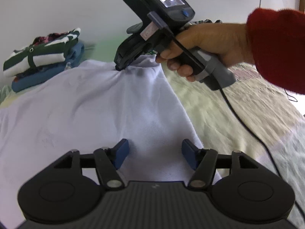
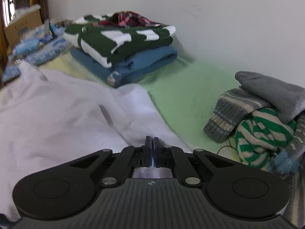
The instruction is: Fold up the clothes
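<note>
A pale lilac shirt [image 1: 85, 110] lies spread on the bed. My left gripper [image 1: 154, 152] is open, its blue pads just above the shirt's near edge, holding nothing. My right gripper [image 1: 122, 64] shows in the left wrist view at the shirt's far edge, shut on a pinch of the cloth and lifting it a little. In the right wrist view the same shirt [image 2: 57, 114] lies to the left, and the right gripper [image 2: 152, 140] has its jaws pressed together on the shirt's edge.
A stack of folded clothes [image 1: 43, 57], green-and-white on blue, stands at the back by the wall; it also shows in the right wrist view [image 2: 124, 45]. A heap of unfolded grey and green-striped clothes [image 2: 263, 122] lies at the right. The right gripper's cable [image 1: 247, 126] trails across the bedsheet [image 1: 238, 118].
</note>
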`<state>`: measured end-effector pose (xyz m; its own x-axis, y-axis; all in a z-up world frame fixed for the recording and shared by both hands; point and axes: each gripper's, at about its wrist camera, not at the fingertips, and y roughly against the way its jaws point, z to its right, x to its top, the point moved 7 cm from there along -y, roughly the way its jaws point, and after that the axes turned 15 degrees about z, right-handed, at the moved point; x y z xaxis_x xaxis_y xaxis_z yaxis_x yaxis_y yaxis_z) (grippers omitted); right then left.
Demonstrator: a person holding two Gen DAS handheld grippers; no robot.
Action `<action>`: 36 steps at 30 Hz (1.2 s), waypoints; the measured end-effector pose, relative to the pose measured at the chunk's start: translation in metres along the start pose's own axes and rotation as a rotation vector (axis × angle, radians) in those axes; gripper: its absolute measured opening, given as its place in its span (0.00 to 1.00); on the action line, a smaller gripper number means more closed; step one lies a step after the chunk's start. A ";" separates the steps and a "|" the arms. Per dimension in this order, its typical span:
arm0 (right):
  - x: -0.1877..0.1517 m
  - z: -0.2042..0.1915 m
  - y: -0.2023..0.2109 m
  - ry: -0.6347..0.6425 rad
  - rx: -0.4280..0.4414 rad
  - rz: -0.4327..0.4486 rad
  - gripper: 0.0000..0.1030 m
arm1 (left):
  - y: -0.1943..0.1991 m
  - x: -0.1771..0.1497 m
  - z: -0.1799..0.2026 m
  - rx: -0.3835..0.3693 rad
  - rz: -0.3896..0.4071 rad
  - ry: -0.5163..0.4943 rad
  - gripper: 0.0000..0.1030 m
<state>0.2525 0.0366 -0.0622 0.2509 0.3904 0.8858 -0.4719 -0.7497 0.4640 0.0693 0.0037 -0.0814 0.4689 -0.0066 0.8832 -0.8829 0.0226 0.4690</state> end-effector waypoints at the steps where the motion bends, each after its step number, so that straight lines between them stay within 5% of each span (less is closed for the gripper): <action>1: 0.000 0.001 0.005 -0.011 0.001 0.004 0.00 | 0.003 0.000 -0.001 -0.002 0.001 -0.001 0.63; 7: 0.002 0.005 0.037 -0.076 0.006 0.030 0.10 | 0.026 -0.003 -0.006 -0.020 0.001 0.001 0.64; 9: -0.015 0.008 0.037 -0.100 0.010 -0.047 0.10 | 0.033 -0.009 -0.005 -0.043 -0.012 0.019 0.64; 17: -0.026 0.043 0.022 -0.280 -0.145 -0.004 0.06 | 0.057 -0.025 0.019 -0.116 -0.047 -0.077 0.63; 19: -0.024 0.036 0.039 -0.310 -0.097 0.014 0.12 | 0.070 -0.026 0.026 -0.167 -0.056 -0.084 0.63; 23: -0.049 0.001 0.072 -0.328 0.050 -0.091 0.11 | 0.100 -0.039 0.050 -0.311 -0.104 -0.071 0.63; 30: -0.064 0.000 0.091 -0.284 0.018 -0.078 0.11 | 0.143 -0.070 0.083 -0.455 -0.208 -0.110 0.70; 36: -0.074 -0.026 0.117 -0.243 0.114 -0.119 0.09 | 0.178 -0.087 0.099 -0.546 -0.275 -0.053 0.73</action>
<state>0.1570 -0.0666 -0.0736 0.5002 0.3503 0.7919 -0.3325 -0.7667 0.5492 -0.1310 -0.0907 -0.0741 0.6635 -0.1347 0.7359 -0.5841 0.5214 0.6221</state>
